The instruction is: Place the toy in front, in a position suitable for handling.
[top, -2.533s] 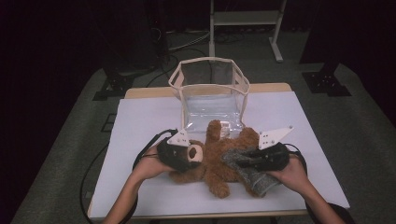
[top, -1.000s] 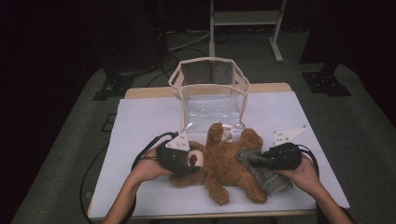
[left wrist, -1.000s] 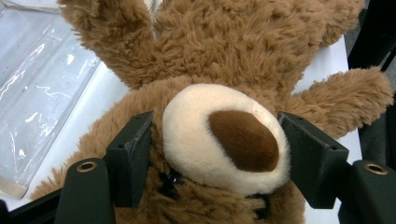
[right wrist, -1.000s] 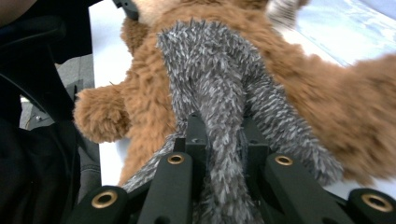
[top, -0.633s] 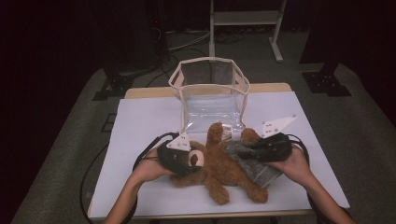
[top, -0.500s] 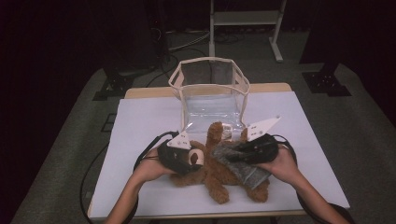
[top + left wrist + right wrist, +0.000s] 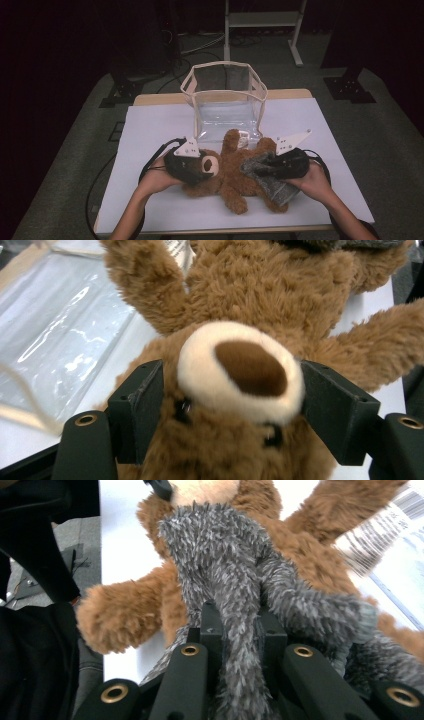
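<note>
Left gripper [image 7: 192,167]: its jaws are standing apart on either side of the teddy bear [image 7: 231,172]'s head and pressing into the fur at both cheeks, so it is pinning the head to the table [image 7: 150,125].

Right gripper [image 7: 280,167]: its jaws are sitting close together and pinching a fold of the grey cloth [image 7: 272,182], a shaggy piece draped over the bear's lower body.

What has just changed: the right gripper was out near the bear's feet a second ago; it is now sitting further in over the belly, and the cloth is bunching up the body with it. The left gripper is keeping its place on the head.

What that means: the cloth seems to be going onto or over the bear, with the head held as an anchor; I judge the work to be under way, not finished.

Where the bear is: it is lying on its back near the table's front edge, head to the person's left, one arm reaching toward the clear bag [image 7: 227,102] just behind it.

Left gripper view: the muzzle [image 7: 242,370] is bulging between the jaws.

Right gripper view: the cloth strand [image 7: 235,630] is passing between the jaws, a detail the high view is blurring.
</note>
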Motion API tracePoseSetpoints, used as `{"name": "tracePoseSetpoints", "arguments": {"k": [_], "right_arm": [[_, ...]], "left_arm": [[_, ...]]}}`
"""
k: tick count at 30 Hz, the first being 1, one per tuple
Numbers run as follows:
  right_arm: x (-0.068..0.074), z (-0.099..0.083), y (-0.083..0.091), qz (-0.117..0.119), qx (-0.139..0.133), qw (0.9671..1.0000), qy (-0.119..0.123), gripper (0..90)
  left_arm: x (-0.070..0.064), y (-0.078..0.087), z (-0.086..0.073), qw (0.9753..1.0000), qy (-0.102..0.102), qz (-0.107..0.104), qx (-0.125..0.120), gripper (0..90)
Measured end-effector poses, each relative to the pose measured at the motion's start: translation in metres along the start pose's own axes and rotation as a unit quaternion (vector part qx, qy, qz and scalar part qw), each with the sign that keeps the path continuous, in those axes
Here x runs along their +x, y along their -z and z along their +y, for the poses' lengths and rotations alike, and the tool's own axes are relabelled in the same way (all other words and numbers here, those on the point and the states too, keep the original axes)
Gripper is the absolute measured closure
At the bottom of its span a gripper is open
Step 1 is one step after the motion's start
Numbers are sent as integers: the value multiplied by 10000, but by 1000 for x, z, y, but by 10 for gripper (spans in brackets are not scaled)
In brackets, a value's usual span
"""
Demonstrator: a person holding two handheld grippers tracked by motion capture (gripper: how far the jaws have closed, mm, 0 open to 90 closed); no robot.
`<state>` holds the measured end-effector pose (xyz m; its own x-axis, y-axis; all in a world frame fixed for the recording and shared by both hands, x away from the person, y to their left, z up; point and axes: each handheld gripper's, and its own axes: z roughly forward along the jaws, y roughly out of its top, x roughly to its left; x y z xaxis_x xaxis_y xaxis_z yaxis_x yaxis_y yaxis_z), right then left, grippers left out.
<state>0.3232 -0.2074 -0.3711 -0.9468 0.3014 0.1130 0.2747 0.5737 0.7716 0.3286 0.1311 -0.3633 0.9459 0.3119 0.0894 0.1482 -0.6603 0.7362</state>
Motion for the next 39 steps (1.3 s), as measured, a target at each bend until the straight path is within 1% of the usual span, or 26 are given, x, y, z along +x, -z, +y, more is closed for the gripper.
{"name": "tracePoseSetpoints", "arguments": {"k": [3, 4, 6, 8, 9, 10, 11, 13, 14, 17, 19, 21, 23, 24, 26, 29, 30, 33, 34, 36, 39], "right_arm": [[-8, -1, -3, -57, -45, 9999, -89, 783], [-12, 0, -4, -56, -71, 9999, -138, 783], [-17, 3, -5, -33, -91, 9997, -239, 783], [-18, 9, -5, -49, -52, 9997, -248, 783], [-16, 14, -6, -67, -12, 9998, -210, 783], [-13, 19, -7, -80, 28, 9998, -163, 783], [-8, 25, -8, -79, 69, 9999, -80, 783], [0, 34, -11, 10, 95, 10000, 24, 783], [5, 41, -17, 68, 146, 9998, 137, 783], [18, 52, -34, 197, 283, 9989, 316, 783], [25, 55, -46, 190, 463, 9978, 424, 783], [26, 54, -52, 99, 628, 9969, 471, 785], [23, 49, -49, -13, 665, 9967, 458, 788], [21, 46, -46, -63, 663, 9968, 432, 788], [16, 40, -39, -75, 597, 9975, 382, 789], [10, 30, -29, -60, 525, 9984, 208, 789], [8, 28, -25, -71, 491, 9986, 159, 789], [3, 20, -16, -131, 442, 9989, 23, 790], [2, 18, -13, -130, 420, 9990, -84, 789], [-2, 16, -12, -16, 441, 9988, -213, 788], [-2, 23, -12, 22, 511, 9984, -252, 788]], "left_arm": [[5, 3, -4, 9999, 99, 85, 57, 313], [6, 4, -5, 9999, 99, 91, 67, 335], [9, 1, -8, 9997, 251, 75, 23, 353], [12, -2, -10, 9994, 335, 12, 17, 362], [13, -4, -10, 9993, 382, -30, -22, 363], [14, -6, -10, 9992, 385, -62, -22, 363], [13, -8, -9, 9992, 399, -69, -42, 363], [13, -10, -5, 9994, 349, -20, -19, 363], [13, -10, -4, 9995, 316, 0, 24, 362], [13, -11, -1, 9994, 329, 50, 72, 361], [12, -11, -1, 9994, 318, 70, 96, 360], [11, -8, -2, 9995, 312, 96, 54, 357], [10, -4, -4, 9993, 348, 119, -30, 351], [11, -1, -5, 9994, 328, 126, -65, 353], [11, 4, -6, 9994, 309, 111, -111, 355], [10, 6, -6, 9994, 311, 81, -131, 355], [9, 6, -6, 9994, 311, 80, -120, 356], [8, 0, -8, 9996, 289, 36, 16, 372], [8, -3, -9, 9995, 294, 67, 28, 379], [10, -8, -11, 9993, 370, 76, 2, 394], [12, -12, -13, 9987, 501, 65, -34, 396]]}}
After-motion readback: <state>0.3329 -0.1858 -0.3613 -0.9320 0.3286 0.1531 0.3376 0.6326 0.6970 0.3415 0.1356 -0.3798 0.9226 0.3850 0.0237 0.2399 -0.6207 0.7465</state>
